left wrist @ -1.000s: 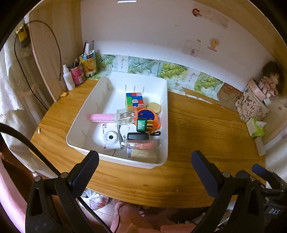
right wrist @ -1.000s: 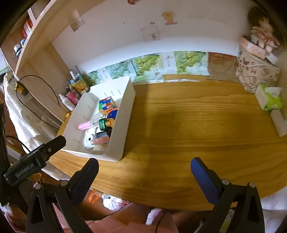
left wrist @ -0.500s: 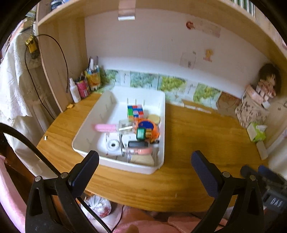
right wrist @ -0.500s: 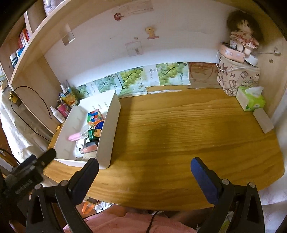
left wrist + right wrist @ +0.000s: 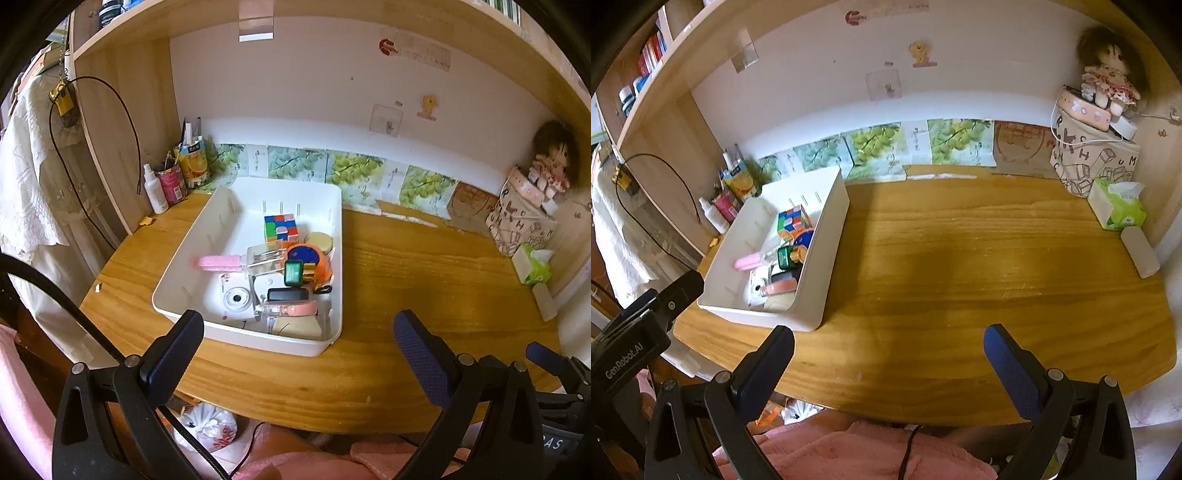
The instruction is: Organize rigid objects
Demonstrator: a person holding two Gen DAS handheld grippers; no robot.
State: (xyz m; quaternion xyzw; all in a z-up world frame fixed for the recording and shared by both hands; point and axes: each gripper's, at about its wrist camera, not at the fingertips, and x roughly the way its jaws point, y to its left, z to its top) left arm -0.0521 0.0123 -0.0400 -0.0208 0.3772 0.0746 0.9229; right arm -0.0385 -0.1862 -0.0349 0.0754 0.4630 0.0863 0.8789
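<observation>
Left claw spread wide, nothing btwn its blue pads, held above the near edge of the wooden table; right claw likewise wide open & empty, over the near table edge w/ bare wood ahead of it.

White bin sits on the table's left half, its far end near the wall, just in front of the left claw; in the right wrist view the bin is off to the left. All rigid items lie inside it, crowded toward its right side: puzzle cube furthest back; round gold-lidded tin just right of it; orange & blue tape measure in the middle w/ a green-capped bottle lying on it; clear box touching a pink stick that points left; white instant camera at front left; black flat piece above a pink-banded clear tube; tan pad at the front wall.

Off-task stuff: spray bottle & pen cups at back left; doll on a printed bag at back right; tissue pack near it; pink fabric below the table edge.
</observation>
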